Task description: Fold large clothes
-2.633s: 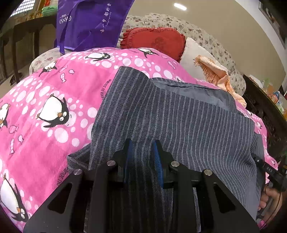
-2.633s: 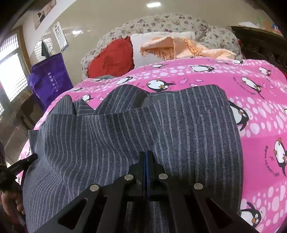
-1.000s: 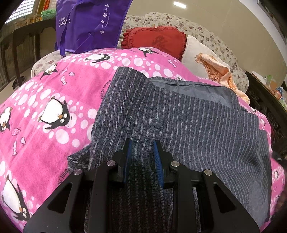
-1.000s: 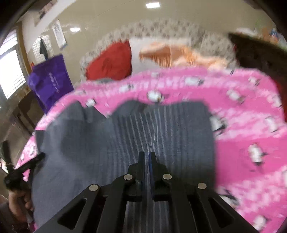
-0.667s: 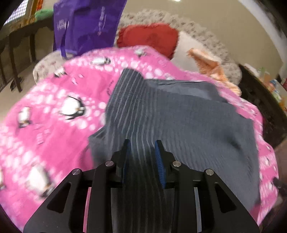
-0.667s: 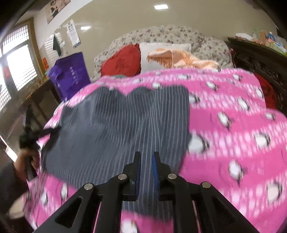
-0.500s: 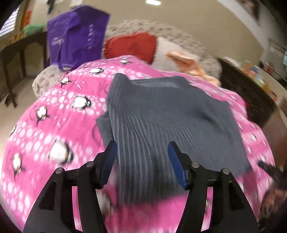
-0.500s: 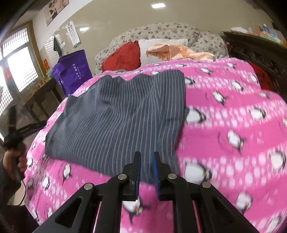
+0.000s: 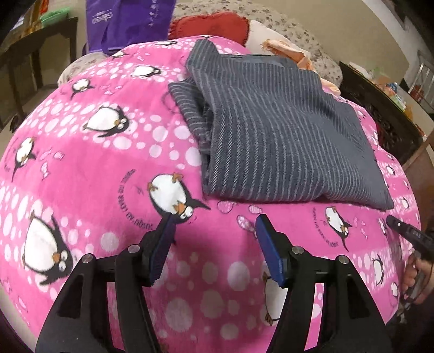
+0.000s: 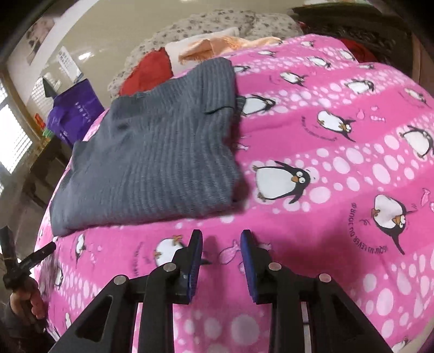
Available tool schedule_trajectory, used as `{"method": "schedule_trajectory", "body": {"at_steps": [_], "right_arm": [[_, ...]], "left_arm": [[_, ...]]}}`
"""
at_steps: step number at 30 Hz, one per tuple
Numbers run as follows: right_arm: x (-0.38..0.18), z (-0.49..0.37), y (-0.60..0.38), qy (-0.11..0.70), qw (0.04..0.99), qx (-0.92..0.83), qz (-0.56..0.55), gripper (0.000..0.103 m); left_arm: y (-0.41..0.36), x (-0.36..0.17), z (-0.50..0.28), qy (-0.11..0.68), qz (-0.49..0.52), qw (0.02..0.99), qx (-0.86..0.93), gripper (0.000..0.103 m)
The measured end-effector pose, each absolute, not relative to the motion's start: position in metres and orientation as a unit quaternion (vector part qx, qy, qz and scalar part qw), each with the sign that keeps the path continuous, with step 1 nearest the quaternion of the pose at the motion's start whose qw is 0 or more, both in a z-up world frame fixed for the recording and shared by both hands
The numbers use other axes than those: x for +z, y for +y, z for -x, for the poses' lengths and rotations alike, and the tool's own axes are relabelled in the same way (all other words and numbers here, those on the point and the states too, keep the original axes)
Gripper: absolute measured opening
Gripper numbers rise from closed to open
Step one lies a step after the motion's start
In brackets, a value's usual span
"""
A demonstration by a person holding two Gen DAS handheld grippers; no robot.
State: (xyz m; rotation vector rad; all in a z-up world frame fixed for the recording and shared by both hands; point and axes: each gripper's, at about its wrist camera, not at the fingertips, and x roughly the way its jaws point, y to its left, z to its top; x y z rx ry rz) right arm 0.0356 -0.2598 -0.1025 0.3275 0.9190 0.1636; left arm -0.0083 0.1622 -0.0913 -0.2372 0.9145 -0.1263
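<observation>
Both jaws stand spread, having just been opening with nothing between them, as the left gripper (image 9: 214, 225) and right gripper (image 10: 221, 239) hover over the pink penguin blanket (image 9: 108, 163) just short of the folded grey striped garment (image 9: 271, 130) (lying flat, untouched).

Folded garment (image 9: 274, 130) on blanket (image 9: 108, 163), cushions (image 9: 214, 23) behind, bag (image 9: 127, 21) behind-left
</observation>
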Motion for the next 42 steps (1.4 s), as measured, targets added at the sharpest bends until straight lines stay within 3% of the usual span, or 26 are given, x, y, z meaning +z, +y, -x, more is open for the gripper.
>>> {"method": "schedule_trajectory", "body": {"at_steps": [8,18,26,27,28,30,34,38,41,42], "right_arm": [[-0.117,-0.050,-0.284,0.429,0.847,0.147,-0.277,0.033],[-0.117,-0.051,-0.284,0.413,0.844,0.165,-0.301,0.042],[-0.126,-0.077,-0.283,0.384,0.830,0.184,-0.362,0.042],[-0.125,-0.079,-0.283,0.379,0.830,0.192,-0.361,0.038],[-0.123,-0.079,-0.281,0.369,0.830,0.210,-0.363,0.030],[-0.118,-0.077,-0.281,0.352,0.832,0.228,-0.363,0.029],[-0.120,-0.082,-0.281,0.354,0.834,0.221,-0.361,0.029],[-0.128,-0.094,-0.281,0.371,0.822,0.208,-0.378,0.029],[-0.119,-0.089,-0.282,0.352,0.830,0.221,-0.373,0.018],[-0.111,-0.083,-0.281,0.345,0.835,0.222,-0.366,0.015]], "left_arm": [[0.177,-0.091,0.006,0.427,0.167,0.883,-0.099,0.061],[0.164,-0.094,-0.019,0.439,0.223,0.861,-0.126,0.069],[0.184,-0.102,-0.062,0.422,0.353,0.824,-0.134,0.070],[0.187,-0.102,-0.065,0.422,0.366,0.818,-0.138,0.065],[0.190,-0.102,-0.066,0.421,0.379,0.812,-0.144,0.050],[0.195,-0.102,-0.066,0.422,0.396,0.802,-0.150,0.040],[0.191,-0.102,-0.065,0.426,0.373,0.812,-0.142,0.040],[0.189,-0.107,-0.073,0.426,0.383,0.809,-0.132,0.049],[0.187,-0.102,-0.065,0.427,0.376,0.813,-0.125,0.023],[0.188,-0.100,-0.061,0.425,0.376,0.813,-0.127,0.018]]}}
